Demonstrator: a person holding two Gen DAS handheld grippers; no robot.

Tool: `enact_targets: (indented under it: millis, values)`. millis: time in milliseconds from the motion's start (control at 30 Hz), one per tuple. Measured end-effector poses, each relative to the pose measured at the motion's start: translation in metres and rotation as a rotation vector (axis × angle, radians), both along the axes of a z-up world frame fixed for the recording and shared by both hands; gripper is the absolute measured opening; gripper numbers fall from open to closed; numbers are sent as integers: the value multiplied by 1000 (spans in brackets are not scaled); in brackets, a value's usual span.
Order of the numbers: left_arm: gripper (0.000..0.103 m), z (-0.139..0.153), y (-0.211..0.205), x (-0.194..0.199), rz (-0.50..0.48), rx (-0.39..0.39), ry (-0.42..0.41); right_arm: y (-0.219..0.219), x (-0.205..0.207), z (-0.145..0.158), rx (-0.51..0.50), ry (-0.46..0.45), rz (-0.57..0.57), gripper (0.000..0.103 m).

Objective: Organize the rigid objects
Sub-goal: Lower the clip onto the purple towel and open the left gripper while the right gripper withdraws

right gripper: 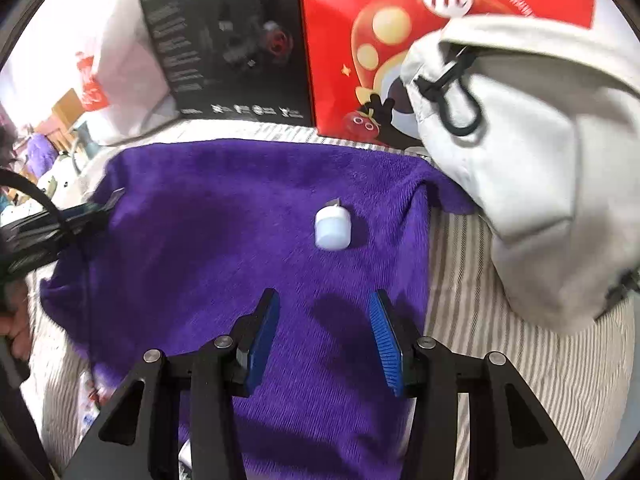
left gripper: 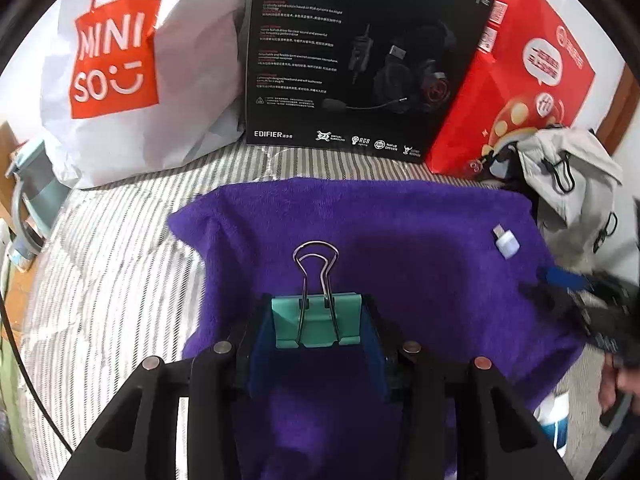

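Left wrist view: one teal binder clip [left gripper: 316,322], silver wire handles pointing forward, is clamped between the left gripper [left gripper: 316,328] fingers above the purple towel [left gripper: 400,240]. One small white adapter [right gripper: 332,227], apparently a USB plug, lies on the towel ahead of the right gripper [right gripper: 324,336], whose fingers are spread and empty. Two boxes stand behind: one black [left gripper: 360,52], one red [left gripper: 528,72].
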State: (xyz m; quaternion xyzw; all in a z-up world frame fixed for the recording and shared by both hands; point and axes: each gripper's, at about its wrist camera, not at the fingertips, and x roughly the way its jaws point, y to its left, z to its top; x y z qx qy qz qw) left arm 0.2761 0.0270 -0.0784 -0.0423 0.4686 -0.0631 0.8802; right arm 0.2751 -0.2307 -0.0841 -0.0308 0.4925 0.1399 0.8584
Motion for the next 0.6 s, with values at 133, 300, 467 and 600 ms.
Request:
enact_targets:
  millis: [133,300,467,600]
  values:
    - [39,-6,-7,14,8,29,9,-3,-29,10,8,-5,11,47]
    - [40,-16,-9,30,19,18,34,-8,-64,27,23,1,19,47]
    - [39,-22,-15,39,28,57,53,-14,-96,37,4,4,17,48]
    - [40,-22,-20,39,17,93,58,-20,-110,28,25,37,-6,48]
